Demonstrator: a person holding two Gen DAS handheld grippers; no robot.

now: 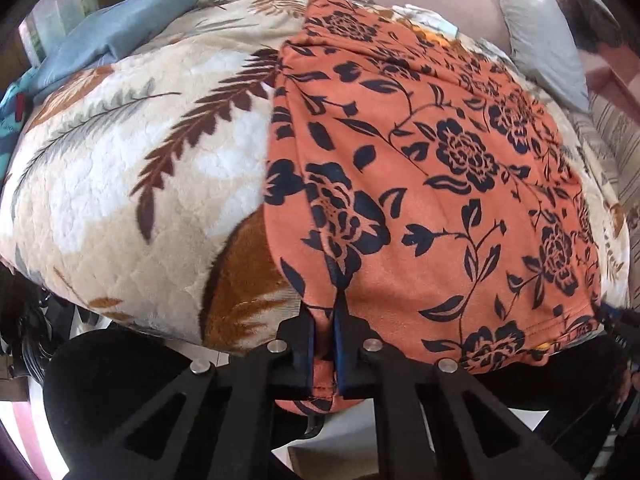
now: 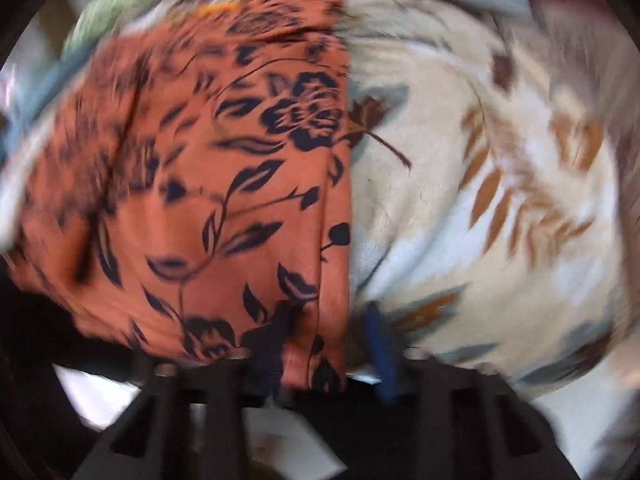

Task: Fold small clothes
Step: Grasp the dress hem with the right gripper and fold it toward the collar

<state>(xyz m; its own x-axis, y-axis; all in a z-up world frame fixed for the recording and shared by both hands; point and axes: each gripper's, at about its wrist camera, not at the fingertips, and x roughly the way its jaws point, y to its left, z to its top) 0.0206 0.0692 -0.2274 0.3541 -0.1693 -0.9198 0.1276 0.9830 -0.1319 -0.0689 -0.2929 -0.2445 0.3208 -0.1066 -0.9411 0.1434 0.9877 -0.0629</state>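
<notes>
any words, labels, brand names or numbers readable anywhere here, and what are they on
None can be read in either view.
orange floral garment: only a dark flower-and-vine print, no tag or lettering showing.
leaf-print blanket: only leaves, no text.
blue cloth and grey pillow: plain.
left gripper: bare black parts and silver bolts, no marking.
The right wrist view is motion-blurred; any small print there would be unreadable.

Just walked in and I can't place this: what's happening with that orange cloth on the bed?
A person with a handheld gripper in each hand is folding an orange floral garment laid on a cream leaf-print blanket. The left gripper has its fingers pinched on the garment's near hem. The right gripper is at the opposite near corner, but that view is motion-blurred, so its grip is unclear.
</notes>
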